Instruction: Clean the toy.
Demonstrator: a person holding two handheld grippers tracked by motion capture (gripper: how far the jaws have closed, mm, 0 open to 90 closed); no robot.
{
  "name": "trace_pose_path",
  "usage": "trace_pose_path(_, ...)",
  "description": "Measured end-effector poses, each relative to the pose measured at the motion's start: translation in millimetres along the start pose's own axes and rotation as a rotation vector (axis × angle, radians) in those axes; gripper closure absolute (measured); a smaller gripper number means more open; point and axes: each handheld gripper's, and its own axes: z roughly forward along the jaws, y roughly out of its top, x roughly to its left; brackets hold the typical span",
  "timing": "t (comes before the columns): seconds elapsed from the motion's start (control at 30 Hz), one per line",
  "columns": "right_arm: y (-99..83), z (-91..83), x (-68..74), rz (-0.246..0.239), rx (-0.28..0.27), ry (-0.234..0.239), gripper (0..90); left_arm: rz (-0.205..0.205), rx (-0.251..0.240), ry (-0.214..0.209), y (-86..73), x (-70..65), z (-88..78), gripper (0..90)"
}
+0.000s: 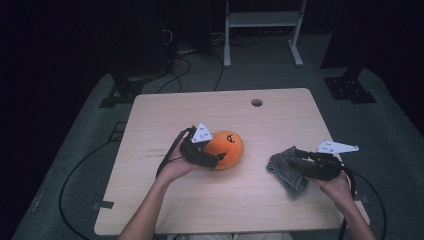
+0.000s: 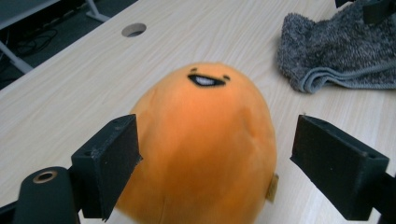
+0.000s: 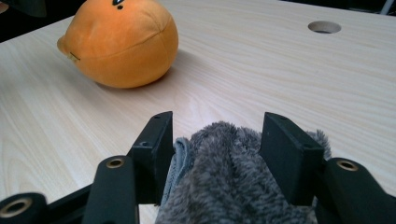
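High view puts your left gripper [image 1: 214,159] against the near-left side of the orange plush toy [image 1: 225,149], which lies at the middle of the wooden table [image 1: 165,115]; the gripper body covers that side of the plush, so from above you cannot tell whether the jaws touch it. Left gripper view settles it: your jaws stand spread on either side of the plush toy [image 2: 205,149], the right jaw clear of it, the left jaw just at its flank, contact there too close to call. The toy's lower part is cut off by the frame edge, and its surface is blurred close up.

Your right gripper [image 1: 296,161] sits over the grey towel [image 1: 285,172] near the table's right edge. Right gripper view shows the towel [image 3: 224,186] bunched between the jaws, pile brushing both pads; whether they pinch it you cannot tell.
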Motion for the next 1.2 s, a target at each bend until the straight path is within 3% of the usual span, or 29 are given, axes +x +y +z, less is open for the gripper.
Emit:
trace_pose_path(0.17,-3.0,-3.0,0.9,0.012,-0.009,0.007,40.2,-0.005,-0.011,0.008,-8.1,-0.7,-10.0,14.4)
trace_pose_path(0.47,-8.1,-8.5,6.8,-0.012,-0.014,-0.005,35.3,-0.035,-0.055,0.047,-32.8,-7.5,-30.0,13.3)
trace_pose_path(0.67,-13.5,-13.5,7.7,0.002,-0.035,-0.011,32.7,-0.083,-0.092,0.047,-50.5,-13.9,-39.3,11.1)
trace_pose_path(0.8,-16.6,-15.8,8.6,0.005,-0.040,-0.016,31.1,-0.098,-0.098,0.064,-60.1,-15.4,-42.4,9.7)
trace_pose_path(0.93,-22.2,-17.4,15.3,0.001,-0.048,-0.018,30.9,-0.132,-0.139,0.119,-79.0,-15.8,-45.3,9.4)
trace_pose_path(1.03,-23.4,-17.0,19.3,-0.002,-0.054,-0.016,30.1,-0.115,-0.126,0.151,-86.0,-16.6,-45.4,8.6)
trace_pose_path(1.07,-23.4,-17.0,20.4,-0.004,-0.055,-0.019,30.1,-0.116,-0.115,0.167,-95.7,-16.8,-46.4,8.6)
trace_pose_path(1.2,-24.0,-17.6,21.3,-0.011,-0.059,-0.023,29.9,-0.101,-0.072,0.182,-112.0,-17.9,-48.0,8.6)
